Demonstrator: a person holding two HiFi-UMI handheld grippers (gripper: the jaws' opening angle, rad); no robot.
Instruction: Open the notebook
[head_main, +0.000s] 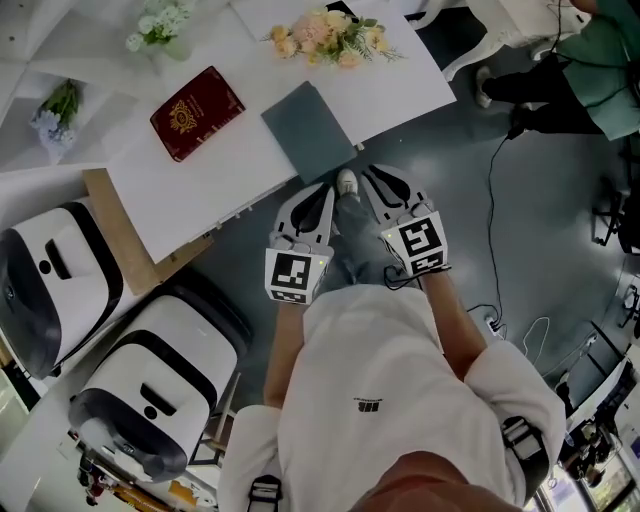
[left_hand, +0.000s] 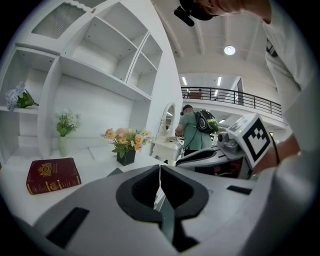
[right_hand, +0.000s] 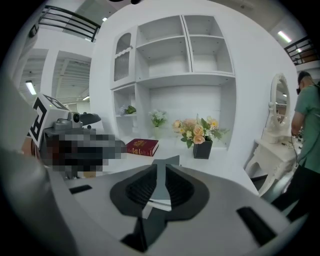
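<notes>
Hovering left tool (head_main: 318, 195): held in the air just short of the notebook (head_main: 310, 130), on its near side, off the surface's edge. The tips aim toward the notebook, and the jaws are pressed together to a hairline with nothing between them.
Right tool (head_main: 378, 178): level with the left one, on the near-right side of the notebook. Its jaws stand a narrow slit apart and hold nothing; the right gripper view shows the notebook through the slit.
Arms: both forearms reach forward from the person's torso, roughly parallel, with the marker cubes facing up.
Shoe (head_main: 346, 183): between the two tools, below the notebook's near corner.
Notebook: grey, closed and lying flat on the white surface (head_main: 240, 170), with its near corner at the surface's edge.
Red book (head_main: 197, 112): left of the notebook and apart from it, lying flat with its gold emblem up.
Bouquet (head_main: 335, 35): behind the notebook, farther in on the surface, with peach and yellow flowers.
White machines (head_main: 150, 390): two of them, on the near-left side of the notebook, off the surface.
Person in green (head_main: 600, 70): far to the right of the notebook, away from the surface.
</notes>
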